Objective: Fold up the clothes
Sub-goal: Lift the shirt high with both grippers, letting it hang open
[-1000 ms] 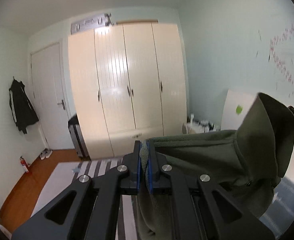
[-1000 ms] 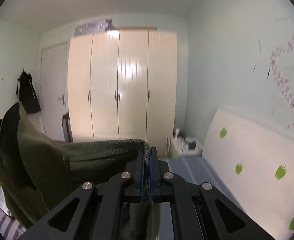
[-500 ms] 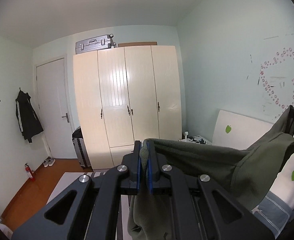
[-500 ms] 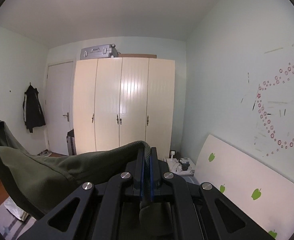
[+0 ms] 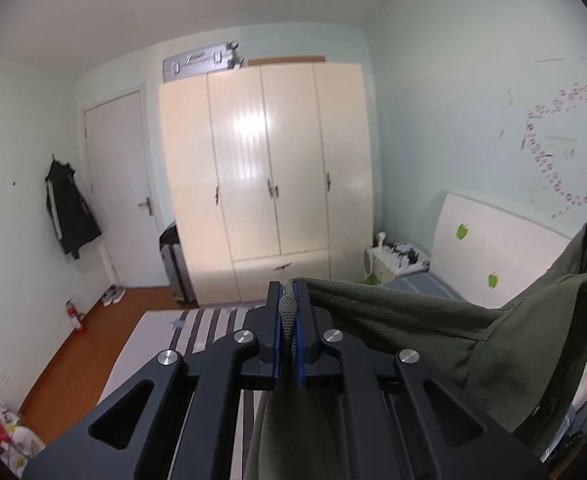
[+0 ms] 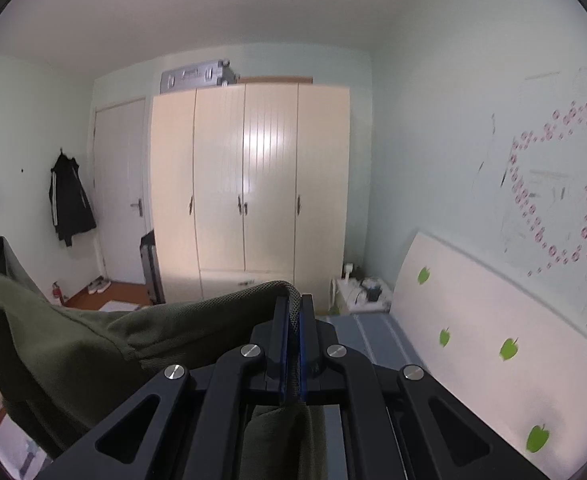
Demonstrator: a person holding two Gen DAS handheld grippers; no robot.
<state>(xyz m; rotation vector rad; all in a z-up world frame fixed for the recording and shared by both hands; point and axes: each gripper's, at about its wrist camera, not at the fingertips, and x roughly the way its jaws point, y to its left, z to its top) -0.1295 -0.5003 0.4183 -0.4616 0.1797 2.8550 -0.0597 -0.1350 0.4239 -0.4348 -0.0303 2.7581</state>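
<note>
Olive garment (image 5: 433, 332), soft, limp, sagging between left gripper (image 5: 288, 312) and right gripper (image 6: 293, 312); both pinching mesh-lined edge; best gripped at corners.

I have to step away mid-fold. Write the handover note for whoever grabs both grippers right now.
Left gripper: shut on one edge of the olive-green mesh-lined garment.
Right gripper: shut on the same garment's other end.
Garment: held up in the air, stretched between the two grippers and sagging in the middle, above the grey striped bed cover.
Done: garment picked up and spread out.
Left: no fold visible yet. Probably lay it flat on the bed, then fold; keep both grips closed until it is down.
</note>
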